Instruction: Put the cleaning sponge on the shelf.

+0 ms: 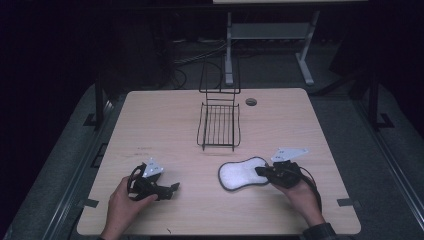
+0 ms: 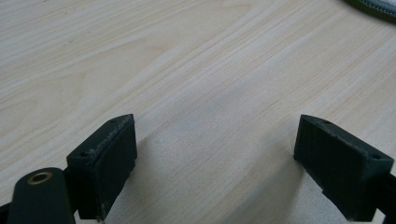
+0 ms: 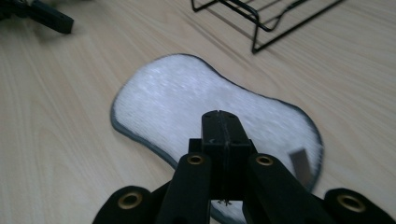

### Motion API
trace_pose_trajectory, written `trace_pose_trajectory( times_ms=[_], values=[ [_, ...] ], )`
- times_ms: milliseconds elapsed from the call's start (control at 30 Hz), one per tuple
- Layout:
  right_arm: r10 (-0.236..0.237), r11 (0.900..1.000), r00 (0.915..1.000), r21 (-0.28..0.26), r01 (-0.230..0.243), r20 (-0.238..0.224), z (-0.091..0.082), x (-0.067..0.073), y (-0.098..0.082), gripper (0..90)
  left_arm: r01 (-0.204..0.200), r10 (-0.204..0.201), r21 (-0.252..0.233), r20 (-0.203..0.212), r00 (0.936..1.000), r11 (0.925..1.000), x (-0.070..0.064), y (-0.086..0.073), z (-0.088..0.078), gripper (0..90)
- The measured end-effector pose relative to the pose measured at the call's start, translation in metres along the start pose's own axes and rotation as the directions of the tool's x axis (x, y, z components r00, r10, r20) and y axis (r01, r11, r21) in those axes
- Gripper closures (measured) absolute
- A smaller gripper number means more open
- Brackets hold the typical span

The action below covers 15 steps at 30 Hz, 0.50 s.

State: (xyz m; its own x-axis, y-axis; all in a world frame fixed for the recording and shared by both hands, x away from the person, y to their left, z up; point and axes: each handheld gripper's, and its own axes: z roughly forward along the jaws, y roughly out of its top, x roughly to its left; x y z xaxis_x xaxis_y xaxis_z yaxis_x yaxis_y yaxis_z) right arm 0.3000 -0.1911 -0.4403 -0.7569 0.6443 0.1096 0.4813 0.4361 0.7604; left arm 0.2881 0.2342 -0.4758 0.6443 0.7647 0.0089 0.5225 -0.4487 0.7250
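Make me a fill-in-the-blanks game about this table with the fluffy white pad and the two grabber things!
1. The right gripper has its jaws ____ over the white pad.
2. The left gripper has its jaws ____ above bare table.
3. The black wire rack stands ____ the pad from the person.
4. The pad's edge is trimmed in a ____ colour.

Missing words: shut; open; beyond; dark

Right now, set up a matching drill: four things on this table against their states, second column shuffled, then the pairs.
1. left claw
2. right claw
3. white pad
4. wire rack

A. lies flat, dark-edged, under a claw
B. jaws wide apart over bare wood
C. black, stands at the table's middle
D. jaws pressed together

Pairs: 1-B, 2-D, 3-A, 4-C
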Motion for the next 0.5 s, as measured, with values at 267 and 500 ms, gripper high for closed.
trace_pose_trajectory(
  times_ms=[267, 500],
  values=[
    [0.032, 0.999, 0.9987, 0.042, -0.034, 0.039, -0.004, -0.015, -0.013, 89.9, 0.000, 0.000, 0.000, 0.000, 1.0000, 1.0000, 0.000, 0.000, 0.000, 12.4],
    [0.026, 0.996, 0.9987, 0.085, -0.030, 0.045, 0.004, -0.016, -0.016, 89.9, 0.000, 0.000, 0.000, 0.000, 1.0000, 1.0000, 0.000, 0.000, 0.000, 12.4]
  ],
)
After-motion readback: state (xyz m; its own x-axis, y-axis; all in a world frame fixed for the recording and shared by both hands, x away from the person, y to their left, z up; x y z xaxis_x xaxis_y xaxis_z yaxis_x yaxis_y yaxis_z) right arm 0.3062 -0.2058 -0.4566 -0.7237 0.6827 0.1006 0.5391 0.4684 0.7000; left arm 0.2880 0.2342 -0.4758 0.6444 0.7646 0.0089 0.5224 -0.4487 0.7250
